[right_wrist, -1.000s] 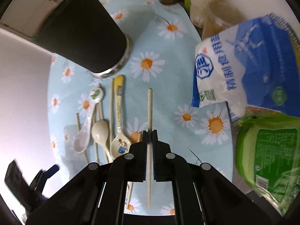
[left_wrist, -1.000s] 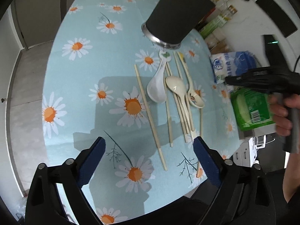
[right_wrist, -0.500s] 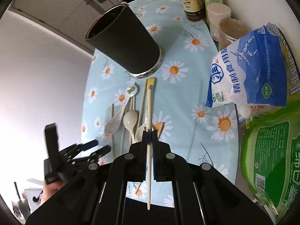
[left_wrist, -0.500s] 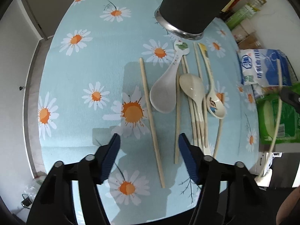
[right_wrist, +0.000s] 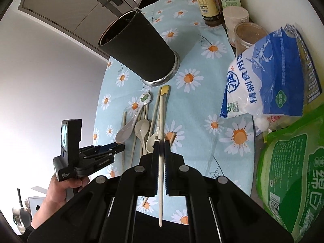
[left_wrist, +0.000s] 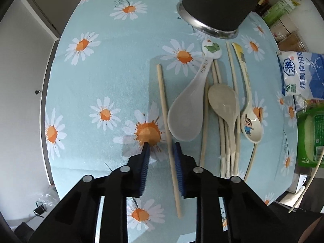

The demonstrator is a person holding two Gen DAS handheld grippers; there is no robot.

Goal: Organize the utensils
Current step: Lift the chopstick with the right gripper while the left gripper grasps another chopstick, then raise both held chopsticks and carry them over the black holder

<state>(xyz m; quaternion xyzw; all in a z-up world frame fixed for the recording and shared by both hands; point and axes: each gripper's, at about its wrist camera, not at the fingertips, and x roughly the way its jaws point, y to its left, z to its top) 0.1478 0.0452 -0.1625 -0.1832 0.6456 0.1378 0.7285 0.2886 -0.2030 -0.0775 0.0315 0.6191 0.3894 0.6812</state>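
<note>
Close to me, the left gripper (left_wrist: 161, 151) points down at the table, and its blue pads (left_wrist: 146, 158) are closing around the single chopstick (left_wrist: 166, 125) that lies apart on the left of the pile. The chopstick passes between the pads, right against the right-hand one, while a gap still shows on the other side. A second ago these fingers were spread wide and stood higher above the cloth; now they are much narrower and lower, with the chopstick between them.

The right gripper (right_wrist: 161, 143) has its fingers pressed together on another chopstick (right_wrist: 161, 172), which it holds in the air above the pile. Before, this gripper looked nearly straight down at the cloth; now it is lifted and tipped forward, so the open mouth of the cup comes into view.

Further on, the spoons (left_wrist: 187, 113) and the other chopsticks (left_wrist: 224, 145) lie side by side on the daisy tablecloth (left_wrist: 105, 64), in the same places as before. Behind them stands the black cup (right_wrist: 137, 46) with its metal base. At the right edge of the table are a blue and white bag (right_wrist: 269, 77) and a green packet (right_wrist: 293, 172).
</note>
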